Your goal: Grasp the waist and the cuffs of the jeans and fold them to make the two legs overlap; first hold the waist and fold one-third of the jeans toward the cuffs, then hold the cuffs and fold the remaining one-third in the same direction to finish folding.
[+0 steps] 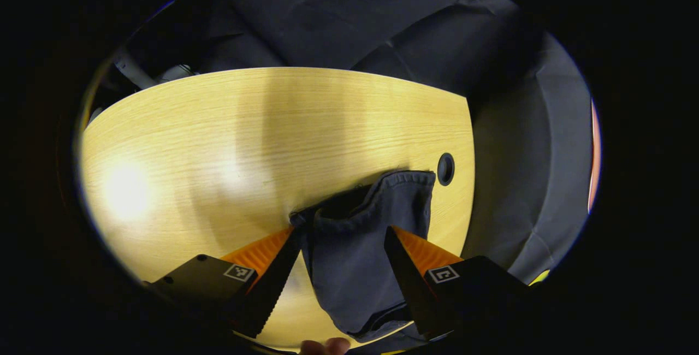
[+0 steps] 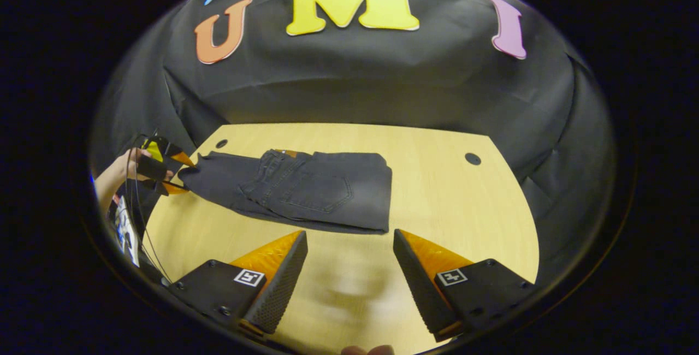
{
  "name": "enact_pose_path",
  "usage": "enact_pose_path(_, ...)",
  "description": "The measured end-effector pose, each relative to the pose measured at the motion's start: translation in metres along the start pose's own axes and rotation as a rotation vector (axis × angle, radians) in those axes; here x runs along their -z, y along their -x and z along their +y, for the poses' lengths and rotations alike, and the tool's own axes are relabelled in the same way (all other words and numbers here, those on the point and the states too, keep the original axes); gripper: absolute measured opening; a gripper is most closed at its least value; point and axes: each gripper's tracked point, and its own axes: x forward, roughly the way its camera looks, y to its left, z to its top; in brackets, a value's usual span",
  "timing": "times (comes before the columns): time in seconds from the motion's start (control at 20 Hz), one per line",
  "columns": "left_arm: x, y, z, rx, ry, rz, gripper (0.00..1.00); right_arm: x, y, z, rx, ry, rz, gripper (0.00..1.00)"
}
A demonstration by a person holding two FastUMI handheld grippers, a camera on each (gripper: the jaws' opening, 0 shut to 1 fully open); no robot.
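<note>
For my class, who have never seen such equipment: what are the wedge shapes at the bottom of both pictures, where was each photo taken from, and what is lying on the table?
The wedges are the fingers of two hand-held grippers; a camera rides on each. In the left gripper view, the left gripper is open astride the jeans cuffs. The right gripper view looks across the wooden table: the right gripper hangs open, holding nothing, before the dark jeans, whose waist is already folded over. At far left, a person's hand holds the other gripper at the cuffs.

Pale wooden table point(image 2: 448, 202) with cable holes point(image 2: 473, 159), black cloth wall point(image 2: 382, 87), perhaps overhead glare
</note>
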Motion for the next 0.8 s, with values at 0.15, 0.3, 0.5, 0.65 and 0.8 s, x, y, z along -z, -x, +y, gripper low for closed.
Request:
enact_pose_path(0.15,0.000,-0.005,0.001,-0.056,-0.032,0.001,0.99,0.004,-0.006,-0.012,0.007,-0.050,0.014,0.98)
enact_pose_path(0.3,0.001,-0.010,0.010,-0.091,-0.038,-0.014,0.70,0.015,-0.012,-0.019,0.007,-0.104,0.043,0.98)
enact_pose_path(0.5,0.003,-0.018,-0.003,0.000,-0.009,-0.062,0.28,0.025,-0.015,-0.027,0.013,-0.128,0.063,0.98)
enact_pose_path(0.65,0.004,-0.017,-0.007,0.054,-0.090,-0.112,0.13,0.028,-0.006,-0.036,0.018,-0.119,0.060,0.97)
enact_pose_path(0.8,0.009,0.005,-0.021,0.140,-0.129,-0.117,0.09,0.028,0.007,-0.051,0.050,-0.087,0.036,0.97)
